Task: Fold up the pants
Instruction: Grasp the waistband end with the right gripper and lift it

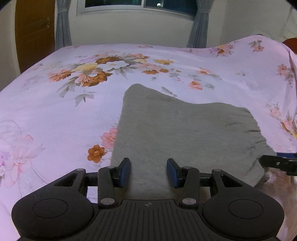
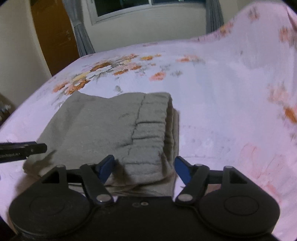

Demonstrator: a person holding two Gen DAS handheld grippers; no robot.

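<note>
Grey pants [image 1: 185,133] lie folded on a pink floral bedsheet [image 1: 55,111]. In the right wrist view the pants [image 2: 104,126] show a gathered waistband [image 2: 150,133] on top at the right, with layers stacked under it. My left gripper [image 1: 148,170] is open, its blue pads just over the near edge of the pants, holding nothing. My right gripper [image 2: 144,168] is open, its pads either side of the waistband's near end, not closed on it. The right gripper's tip shows at the left wrist view's right edge [image 1: 278,163]; the left gripper's tip shows at the right wrist view's left edge [image 2: 22,148].
The bed [image 2: 222,92] fills most of both views. The sheet rises over a raised end at the right [image 1: 259,48]. Behind the bed are a wall, a window [image 1: 141,5] with grey curtains [image 1: 63,27], and a brown door [image 1: 35,33] at the left.
</note>
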